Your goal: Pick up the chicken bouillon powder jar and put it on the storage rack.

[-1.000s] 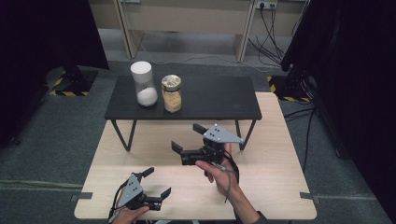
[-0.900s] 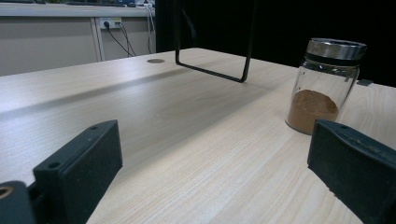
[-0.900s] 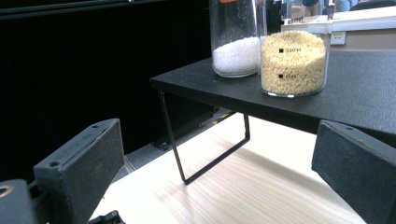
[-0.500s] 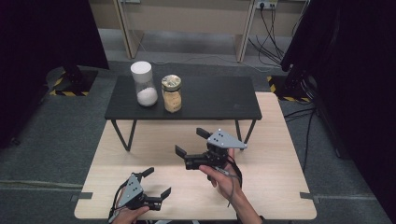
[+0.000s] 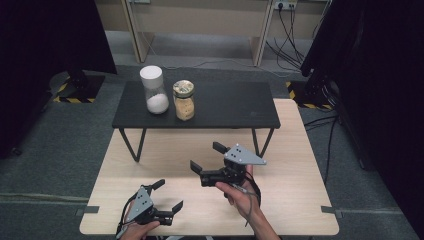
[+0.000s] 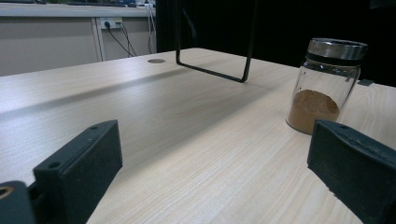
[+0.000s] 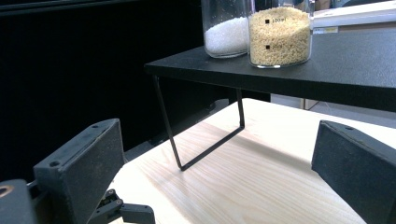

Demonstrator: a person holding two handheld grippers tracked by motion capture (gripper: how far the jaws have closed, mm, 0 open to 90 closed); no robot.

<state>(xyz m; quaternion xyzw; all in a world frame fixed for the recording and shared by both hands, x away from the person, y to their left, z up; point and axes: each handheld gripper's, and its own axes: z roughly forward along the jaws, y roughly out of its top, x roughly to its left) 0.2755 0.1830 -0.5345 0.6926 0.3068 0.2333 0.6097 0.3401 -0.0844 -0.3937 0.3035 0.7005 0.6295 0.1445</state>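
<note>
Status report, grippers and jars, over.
Left gripper open, empty. Right gripper open, empty. White-grain jar, tan-grain jar on black shelf. Brown-powder jar on table.

Both our hand-held grippers are open and empty.

Our left hand-held gripper (image 5: 167, 196) sits low at the near left edge of the worktop (image 5: 300, 200), its jaws spread wide and aimed right across the surface; our left hand (image 5: 137, 230) shows just at the bottom of the high view. Our right hand-held gripper (image 5: 207, 156) is raised higher, near the middle, gripped from below by our right hand (image 5: 240, 192), with the forearm coming up from the bottom edge. Its jaws stand well apart, pointing left and forward.
</note>
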